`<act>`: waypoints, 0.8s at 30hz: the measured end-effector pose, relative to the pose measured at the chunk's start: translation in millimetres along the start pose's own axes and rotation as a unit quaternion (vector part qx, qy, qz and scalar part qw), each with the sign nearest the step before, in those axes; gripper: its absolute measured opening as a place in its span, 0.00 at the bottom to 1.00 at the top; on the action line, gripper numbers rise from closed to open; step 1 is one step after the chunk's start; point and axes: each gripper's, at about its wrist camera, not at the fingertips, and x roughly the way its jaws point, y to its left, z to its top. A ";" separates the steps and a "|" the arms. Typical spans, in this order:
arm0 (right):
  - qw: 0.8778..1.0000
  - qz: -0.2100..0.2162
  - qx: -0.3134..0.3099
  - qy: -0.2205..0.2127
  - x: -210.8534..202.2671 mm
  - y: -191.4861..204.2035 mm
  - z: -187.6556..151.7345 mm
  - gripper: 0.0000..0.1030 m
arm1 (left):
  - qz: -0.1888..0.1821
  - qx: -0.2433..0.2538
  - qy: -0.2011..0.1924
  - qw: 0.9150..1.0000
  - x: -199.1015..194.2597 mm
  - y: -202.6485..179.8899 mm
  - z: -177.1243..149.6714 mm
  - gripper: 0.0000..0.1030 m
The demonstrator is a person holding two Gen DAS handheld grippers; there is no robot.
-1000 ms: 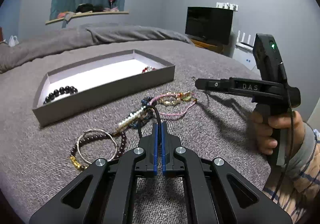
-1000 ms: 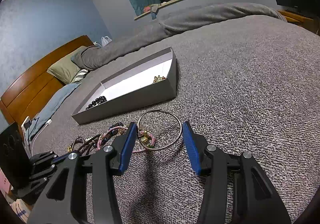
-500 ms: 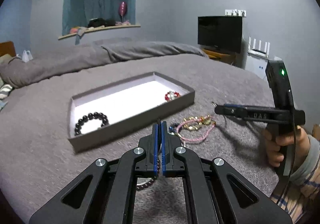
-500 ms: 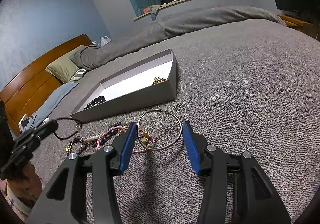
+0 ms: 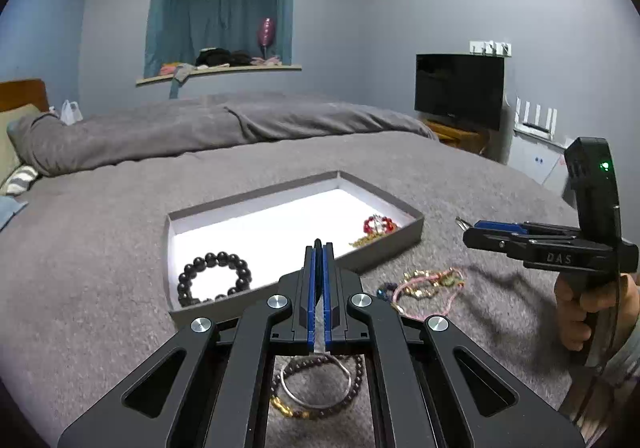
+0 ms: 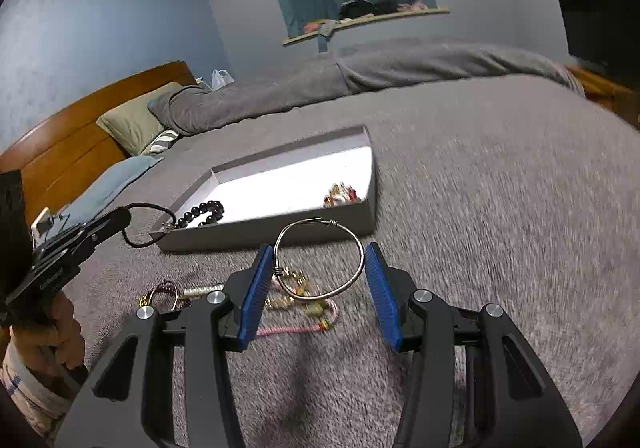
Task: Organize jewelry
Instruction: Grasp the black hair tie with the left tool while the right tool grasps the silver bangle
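My left gripper (image 5: 318, 248) is shut on a thin black cord necklace (image 6: 146, 226) that hangs from its tips above the near left corner of the grey tray (image 5: 384, 244). The tray holds a black bead bracelet (image 5: 214, 278) and a red and gold piece (image 5: 376, 226). My right gripper (image 6: 320, 268) holds a silver wire bangle (image 6: 320, 260) between its blue pads, raised above the bed. A pink and gold bracelet pile (image 5: 428, 284) lies on the grey blanket. A silver bangle with a dark bead bracelet (image 5: 320, 384) lies under my left gripper.
The grey blanket (image 6: 500, 208) spreads wide to the right of the tray. A folded duvet (image 5: 200, 128) lies behind it, pillows and a wooden headboard (image 6: 72, 144) to the left. A TV (image 5: 458, 90) stands at the far right.
My left gripper has risen with the black cord and moved toward the tray. My right gripper has lifted the silver bangle off the blanket and moved slightly forward.
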 end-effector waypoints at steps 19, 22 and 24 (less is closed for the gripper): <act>0.997 -0.008 -0.077 -0.002 59.3 39.2 59.6 0.46 | -0.026 -0.046 -0.022 0.998 37.5 19.6 33.6 0.04; 0.997 -0.007 -0.079 -0.001 74.6 42.6 69.9 0.46 | -0.019 -0.061 -0.020 0.998 51.0 26.4 35.1 0.04; 0.997 -0.010 -0.076 0.001 83.2 43.2 72.7 0.46 | -0.010 -0.066 -0.013 0.998 61.8 30.0 34.0 0.04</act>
